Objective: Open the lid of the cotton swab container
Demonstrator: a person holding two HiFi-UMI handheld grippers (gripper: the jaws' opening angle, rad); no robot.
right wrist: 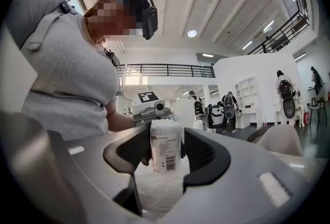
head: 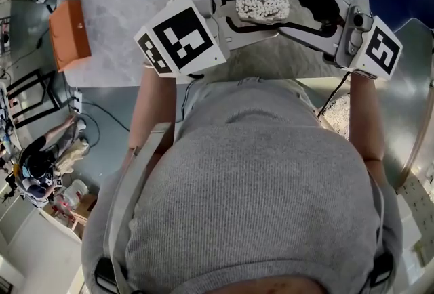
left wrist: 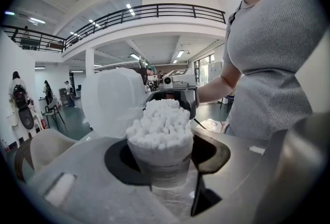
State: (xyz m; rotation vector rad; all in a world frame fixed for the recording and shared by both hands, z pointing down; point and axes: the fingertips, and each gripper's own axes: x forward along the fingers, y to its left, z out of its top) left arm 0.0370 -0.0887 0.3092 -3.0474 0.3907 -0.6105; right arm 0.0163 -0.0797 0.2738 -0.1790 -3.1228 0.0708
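Head view: open cotton swab container (head: 262, 6) over table (head: 122, 49), inside near edge.

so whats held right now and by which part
The cotton swab container, clamped round its body by the left gripper; the right gripper grips nothing.

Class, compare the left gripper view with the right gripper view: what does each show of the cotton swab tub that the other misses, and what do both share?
Left gripper view only: the heaped swab heads close up, and the lid swung open, large and clear. Right gripper view only: the printed label with barcode, and the left gripper's marker cube behind. Both: the tub upright, left tongs or right tongs around it, and the person's grey top.
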